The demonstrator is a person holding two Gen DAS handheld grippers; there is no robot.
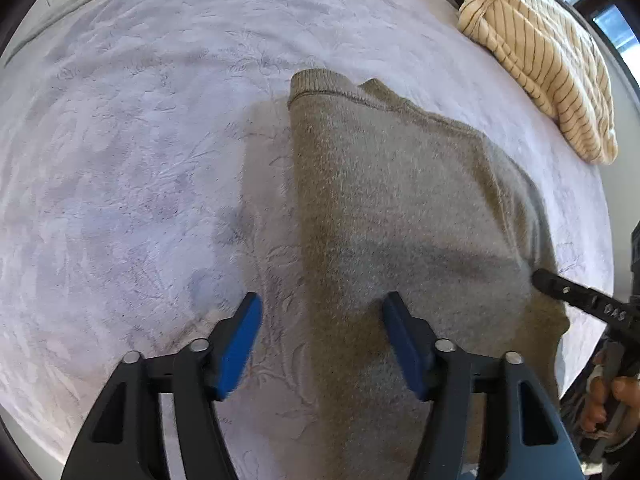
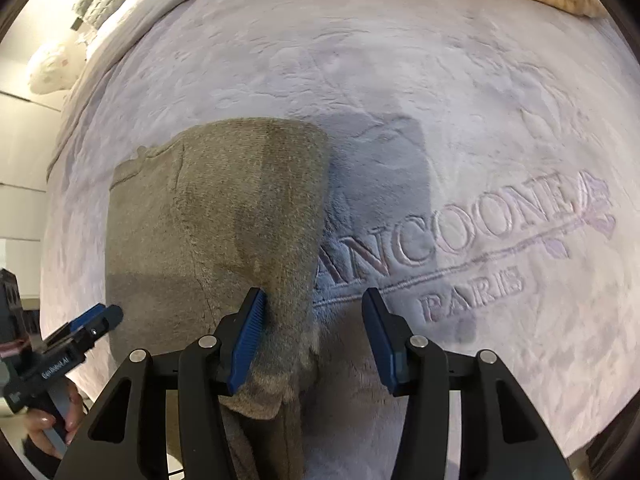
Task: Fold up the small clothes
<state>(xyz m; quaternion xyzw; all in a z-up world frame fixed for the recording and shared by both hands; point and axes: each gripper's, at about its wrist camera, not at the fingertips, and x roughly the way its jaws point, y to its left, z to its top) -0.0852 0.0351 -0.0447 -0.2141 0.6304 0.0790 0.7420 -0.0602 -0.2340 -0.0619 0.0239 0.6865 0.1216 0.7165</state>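
While the olive-grey knitted garment lies folded lengthwise on the pale lilac plush blanket that covers the bed, I hold both claws low over its near end. My left claw has its blue pads spread wide apart and grips nothing; the left edge of the garment runs between the two fingers, with blanket under the left pad and knit under the right one. The ribbed hem of the garment lies at the far end, near the middle of the left wrist view.

In the right wrist view, my right claw is likewise parted and holds nothing. Its left pad touches the garment's right edge, while its right pad hangs over bare blanket. Embossed lettering reading "PARIS" under a longer, partly hidden word lies on the blanket just right of the garment.

A cream garment with thin dark stripes sits bunched at the far right side of the bed, well apart from the olive-grey piece. A white pillow lies at the far left in the right wrist view.
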